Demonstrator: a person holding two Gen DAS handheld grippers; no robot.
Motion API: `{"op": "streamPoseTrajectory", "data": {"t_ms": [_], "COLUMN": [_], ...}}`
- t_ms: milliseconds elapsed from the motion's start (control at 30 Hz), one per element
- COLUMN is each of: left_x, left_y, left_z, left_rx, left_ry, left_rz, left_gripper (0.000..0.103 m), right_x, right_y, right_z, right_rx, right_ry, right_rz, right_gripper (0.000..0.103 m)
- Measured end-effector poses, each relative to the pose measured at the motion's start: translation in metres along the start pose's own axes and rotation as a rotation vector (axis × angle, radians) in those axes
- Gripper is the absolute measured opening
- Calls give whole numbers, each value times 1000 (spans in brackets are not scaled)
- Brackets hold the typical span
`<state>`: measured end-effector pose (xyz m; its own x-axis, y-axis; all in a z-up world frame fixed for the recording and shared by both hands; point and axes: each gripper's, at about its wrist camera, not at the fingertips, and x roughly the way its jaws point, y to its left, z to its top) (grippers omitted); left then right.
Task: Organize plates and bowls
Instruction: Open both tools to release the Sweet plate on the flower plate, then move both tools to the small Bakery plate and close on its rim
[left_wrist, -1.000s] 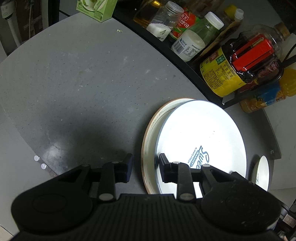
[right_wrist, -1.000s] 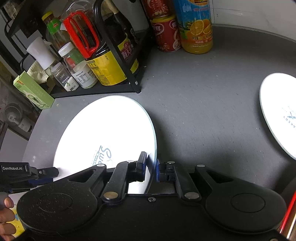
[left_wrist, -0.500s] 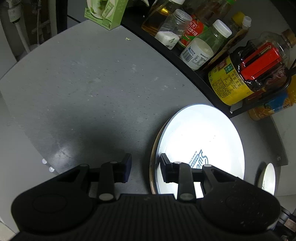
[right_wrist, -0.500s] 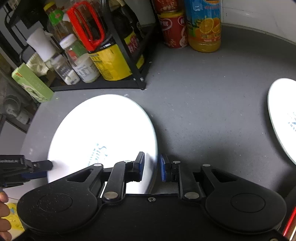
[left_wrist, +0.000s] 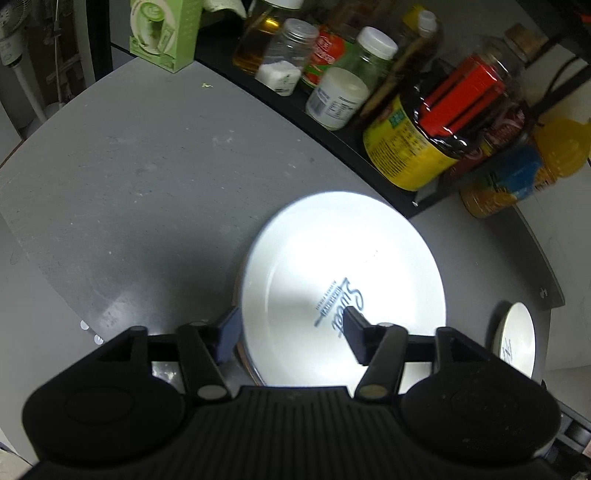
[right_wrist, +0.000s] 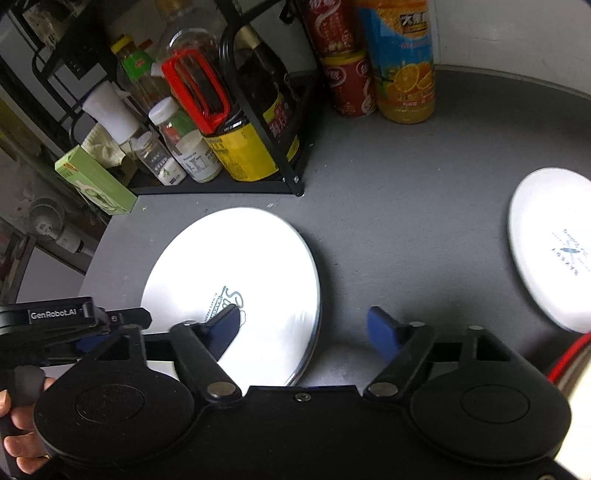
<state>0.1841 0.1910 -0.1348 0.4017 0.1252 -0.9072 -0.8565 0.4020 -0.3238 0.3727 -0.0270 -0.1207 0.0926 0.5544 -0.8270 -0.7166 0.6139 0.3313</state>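
Observation:
A large white plate (left_wrist: 343, 258) with a blue logo lies flat on the grey counter, on top of a brown-rimmed plate (left_wrist: 242, 356) of which only a sliver shows. My left gripper (left_wrist: 291, 332) is open, its fingers straddling the near-left rim of the stack without touching it. In the right wrist view the same white plate (right_wrist: 229, 266) lies under my right gripper (right_wrist: 304, 328), which is open with one finger over the plate and the other over the counter. The left gripper (right_wrist: 122, 321) shows at the plate's left edge. A second white plate (right_wrist: 550, 251) lies to the right, also visible as a small plate (left_wrist: 517, 343).
A black wire rack (right_wrist: 266, 147) full of bottles and jars stands just behind the plates. A green box (right_wrist: 96, 181) sits at its left end. An orange juice bottle (right_wrist: 402, 59) and red cans (right_wrist: 343, 85) stand by the wall. Bare grey counter (left_wrist: 129, 166) lies left of the stack.
My right gripper has let go of the white plate's rim and opened wide; the plate now lies flat on the brown-rimmed one. The left gripper has opened wider.

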Motion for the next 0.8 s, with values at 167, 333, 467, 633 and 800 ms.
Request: {"op": "streamPoseTrajectory", "data": {"t_ms": [167,333,467,633,800], "left_x": [-3,-4,-6,-6,-6], "left_y": [-22,-46,-65,-88,-118], "left_z": [-2,-4,-6,-5,-7], "left_rx": [49,94,115,127,177], "left_ry": [10,16,-2,-2,7], "left_rz": [-4,-28,-41,-74,-91], "left_gripper": [70,73,73,73,73], "right_x": [-18,-32,-43,-61,-76], "right_y": [-8,-21,-37,-61,-83], "right_z": [3,5,6,8,11], "right_rx": [2,14,40,63,92], "right_ry": [-10,-27,-44,-78,-107], "right_rz": [3,5,-7,-32,-48], "right_gripper": [88,98,101,103,103]}}
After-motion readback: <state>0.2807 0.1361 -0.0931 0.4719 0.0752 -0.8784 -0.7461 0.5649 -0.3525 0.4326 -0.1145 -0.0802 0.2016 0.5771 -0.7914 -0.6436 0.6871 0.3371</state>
